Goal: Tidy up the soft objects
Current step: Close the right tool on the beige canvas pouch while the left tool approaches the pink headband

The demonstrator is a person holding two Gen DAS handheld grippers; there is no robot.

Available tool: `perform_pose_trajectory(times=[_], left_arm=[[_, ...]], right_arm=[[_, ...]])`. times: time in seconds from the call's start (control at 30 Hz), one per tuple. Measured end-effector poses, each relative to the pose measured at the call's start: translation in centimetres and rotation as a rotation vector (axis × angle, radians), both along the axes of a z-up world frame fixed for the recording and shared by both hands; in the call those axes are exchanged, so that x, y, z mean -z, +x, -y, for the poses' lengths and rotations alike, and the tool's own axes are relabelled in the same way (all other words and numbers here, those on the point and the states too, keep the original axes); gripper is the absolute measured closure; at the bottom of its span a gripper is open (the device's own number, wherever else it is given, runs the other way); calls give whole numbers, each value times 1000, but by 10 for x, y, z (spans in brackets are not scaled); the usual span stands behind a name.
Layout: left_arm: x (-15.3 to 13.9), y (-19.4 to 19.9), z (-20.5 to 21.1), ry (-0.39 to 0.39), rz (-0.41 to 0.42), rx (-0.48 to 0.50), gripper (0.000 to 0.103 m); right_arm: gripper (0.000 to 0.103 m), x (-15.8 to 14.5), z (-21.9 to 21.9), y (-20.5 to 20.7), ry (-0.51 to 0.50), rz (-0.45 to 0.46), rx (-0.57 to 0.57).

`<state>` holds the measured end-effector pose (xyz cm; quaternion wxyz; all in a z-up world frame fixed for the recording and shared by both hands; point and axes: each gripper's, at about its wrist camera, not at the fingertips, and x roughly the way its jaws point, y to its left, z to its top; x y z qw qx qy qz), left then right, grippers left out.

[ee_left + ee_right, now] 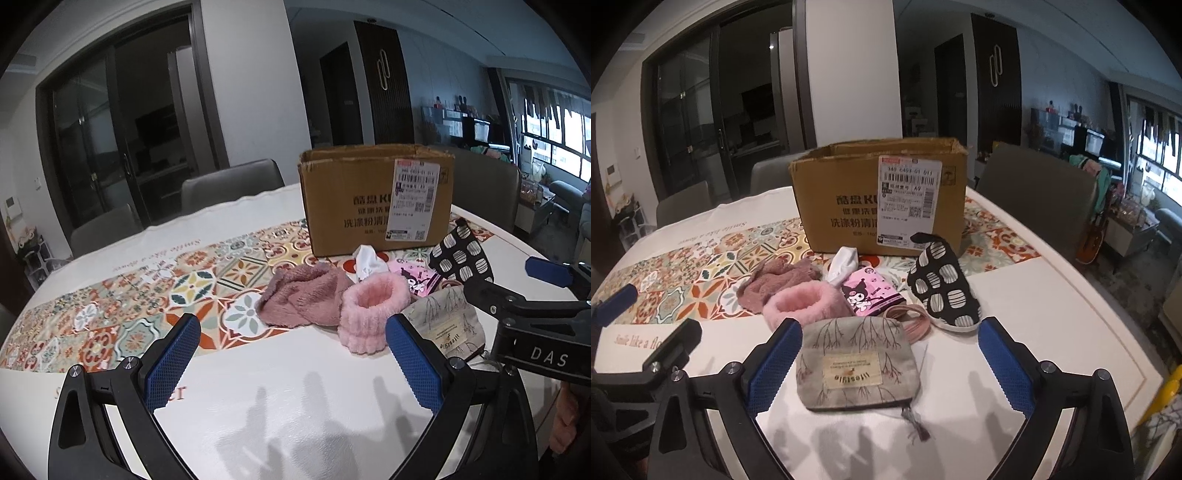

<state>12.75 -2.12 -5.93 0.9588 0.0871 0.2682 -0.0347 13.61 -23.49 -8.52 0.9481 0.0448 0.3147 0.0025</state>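
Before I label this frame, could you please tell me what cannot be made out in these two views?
- Inside of the box: both views, hidden by its front wall.
- White cloth: both views, partly behind the pink cuff and cartoon pack; its kind is unclear.
- Pink straps: right view, their ends run under the grey pouch and spotted pouch.
- Small label print on the box: too small.

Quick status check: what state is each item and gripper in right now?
cardboard box: open-topped, upright
grey zip pouch: zipped, lying flat, ungripped
pink fluffy cuff: opening up
spotted pouch: lying on table
left gripper: open, empty
right gripper: open, straddling pouch
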Motion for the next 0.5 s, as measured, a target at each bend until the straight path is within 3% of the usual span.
perform_pose_trajectory(times=[0.23,0.37,0.5], left_arm=[[15,16,3,-1,-43,-5,5],[21,22,7,13,-50,-2,5],[26,25,10,15,-58,2,5]], right_arm=[[17,19,0,23,26,-32,-47],[30,28,0,31,36,-45,-71],[34,34,1,36,53,-50,-99]])
